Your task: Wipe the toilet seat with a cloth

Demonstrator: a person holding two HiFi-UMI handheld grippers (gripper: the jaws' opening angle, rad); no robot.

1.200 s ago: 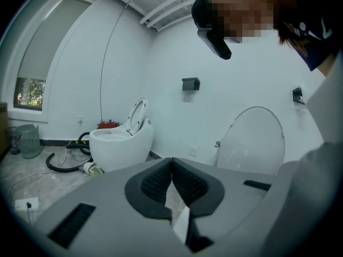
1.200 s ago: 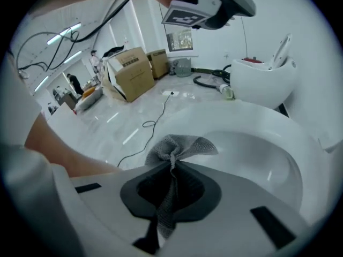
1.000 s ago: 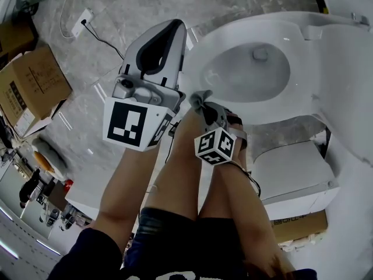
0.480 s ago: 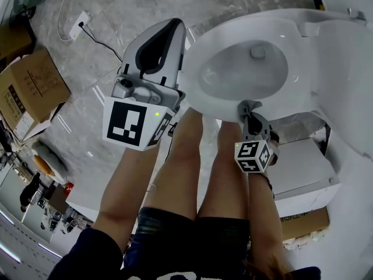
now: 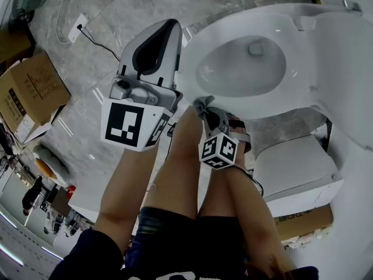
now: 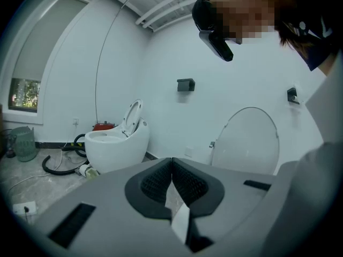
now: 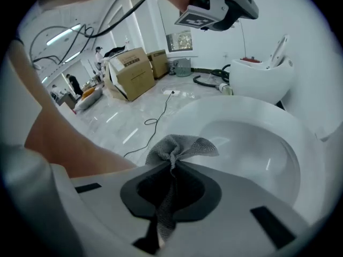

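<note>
The white toilet seat (image 5: pixel 245 107) rings the open bowl (image 5: pixel 245 66) at the upper right of the head view. My right gripper (image 5: pixel 208 112) is shut on a grey mesh cloth (image 5: pixel 201 102), whose bunched end sits at the seat's near-left rim. In the right gripper view the cloth (image 7: pixel 182 146) fans out past the right gripper (image 7: pixel 172 167) over the seat (image 7: pixel 214 111); I cannot tell whether it touches. My left gripper (image 5: pixel 170 27) is held up high, left of the bowl. The left gripper (image 6: pixel 171 164) is shut with nothing between its pads.
Cardboard boxes (image 5: pixel 29 89) stand at the left, and a socket with cable (image 5: pixel 81 21) lies on the marble floor. A white box (image 5: pixel 291 174) sits beside the toilet base. The raised lid (image 6: pixel 249 138) and a second toilet (image 6: pixel 115 143) with a hose (image 6: pixel 59 165) stand by the wall.
My right gripper carried the cloth right along the seat's front rim, then came back to the near-left rim. The left gripper stayed raised in the same place.
</note>
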